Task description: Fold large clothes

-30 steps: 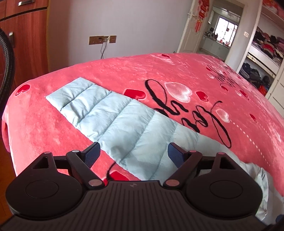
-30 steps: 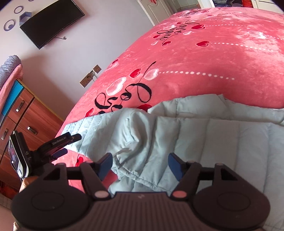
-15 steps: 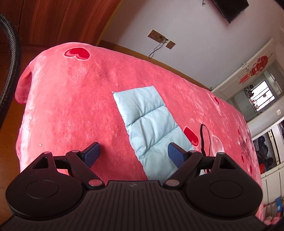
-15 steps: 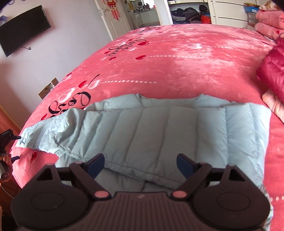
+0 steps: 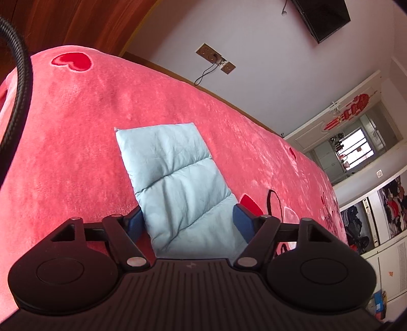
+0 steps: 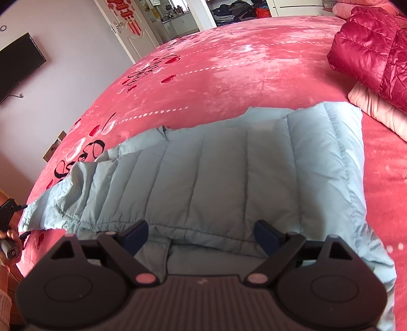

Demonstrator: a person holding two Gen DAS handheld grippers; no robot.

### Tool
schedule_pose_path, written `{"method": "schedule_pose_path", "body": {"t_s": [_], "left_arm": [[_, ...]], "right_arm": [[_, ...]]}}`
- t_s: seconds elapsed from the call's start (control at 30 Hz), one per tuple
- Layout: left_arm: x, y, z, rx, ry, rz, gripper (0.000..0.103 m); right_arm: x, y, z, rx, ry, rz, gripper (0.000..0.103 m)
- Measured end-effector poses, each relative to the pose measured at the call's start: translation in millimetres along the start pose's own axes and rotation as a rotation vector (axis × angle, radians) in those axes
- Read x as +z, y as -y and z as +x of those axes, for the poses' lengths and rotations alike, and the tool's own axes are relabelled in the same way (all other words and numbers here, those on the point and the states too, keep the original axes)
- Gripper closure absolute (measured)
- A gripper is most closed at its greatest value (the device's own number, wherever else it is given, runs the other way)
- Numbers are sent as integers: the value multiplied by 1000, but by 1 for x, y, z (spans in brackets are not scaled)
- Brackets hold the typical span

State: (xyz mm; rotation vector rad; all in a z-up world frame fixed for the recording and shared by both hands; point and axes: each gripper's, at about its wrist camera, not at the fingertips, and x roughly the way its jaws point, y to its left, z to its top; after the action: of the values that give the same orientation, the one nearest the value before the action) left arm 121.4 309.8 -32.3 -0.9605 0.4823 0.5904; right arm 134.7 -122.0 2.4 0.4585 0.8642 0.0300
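Note:
A pale blue quilted down jacket lies flat on the pink heart-print bed blanket. One sleeve stretches out to the left toward the bed's edge. In the left wrist view that sleeve runs away from me, its cuff at the far end. My left gripper straddles the sleeve and its jaws are closing, the blue pads at the sleeve's two edges. My right gripper stands open just above the jacket's near edge, with nothing pinched.
A folded red puffer jacket rests on a pink garment at the bed's right. A black cable hangs at the left. Beyond the bed are a wooden cabinet, wall sockets and a wall TV.
The left gripper slid along the sleeve toward the cuff, rolled, and its jaws narrowed around it. The right gripper swung right over the jacket body and opened wider.

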Motion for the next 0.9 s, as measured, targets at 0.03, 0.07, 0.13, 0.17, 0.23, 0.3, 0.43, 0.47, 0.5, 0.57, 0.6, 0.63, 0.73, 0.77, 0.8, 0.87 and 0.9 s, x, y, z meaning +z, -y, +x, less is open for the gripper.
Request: {"method": "schedule_pose_path", "body": {"t_s": [0.03, 0.07, 0.13, 0.17, 0.23, 0.3, 0.43, 0.47, 0.5, 0.57, 0.6, 0.63, 0.73, 0.77, 0.8, 0.87, 0.9], "left_arm": [[-1, 3, 1, 4, 1, 18, 44], [-3, 7, 3, 5, 5, 34, 58], [-6, 13, 5, -8, 5, 45, 75], [-7, 16, 5, -23, 3, 47, 83], [-9, 23, 1, -54, 9, 67, 92], [-11, 32, -8, -90, 34, 97, 93], [-13, 55, -32, -166, 97, 182, 96], [-14, 62, -40, -192, 109, 203, 96], [-16, 68, -47, -208, 120, 223, 96], [-21, 80, -60, -229, 143, 267, 96], [-25, 86, -64, -240, 150, 289, 96], [-28, 91, -68, -251, 154, 306, 96], [-39, 104, -85, -292, 160, 351, 96], [-43, 109, -91, -309, 161, 365, 96], [-47, 114, -95, -325, 161, 381, 96], [-57, 125, -107, -360, 162, 421, 96], [-62, 130, -112, -378, 157, 440, 96]], "right_arm": [[1, -1, 0, -3, 2, -8, 12], [1, -2, -1, -5, 6, -15, 12], [3, -3, -2, 0, 15, -29, 12], [3, -3, -4, 2, 22, -34, 12], [4, -3, -8, 0, 52, -48, 12], [5, -2, -13, -10, 86, -63, 11], [6, 5, -18, -111, 154, -125, 11], [5, 9, -19, -139, 171, -138, 11], [3, 14, -19, -164, 188, -145, 11], [0, 24, -21, -190, 219, -135, 10], [-1, 31, -22, -192, 228, -120, 10], [-2, 36, -22, -192, 231, -108, 10], [-5, 53, -22, -168, 233, -69, 10], [-7, 59, -21, -158, 232, -54, 10], [-8, 63, -18, -179, 219, -48, 10], [-9, 71, -12, -259, 198, -48, 10], [-10, 76, -11, -259, 196, -37, 10]]}}
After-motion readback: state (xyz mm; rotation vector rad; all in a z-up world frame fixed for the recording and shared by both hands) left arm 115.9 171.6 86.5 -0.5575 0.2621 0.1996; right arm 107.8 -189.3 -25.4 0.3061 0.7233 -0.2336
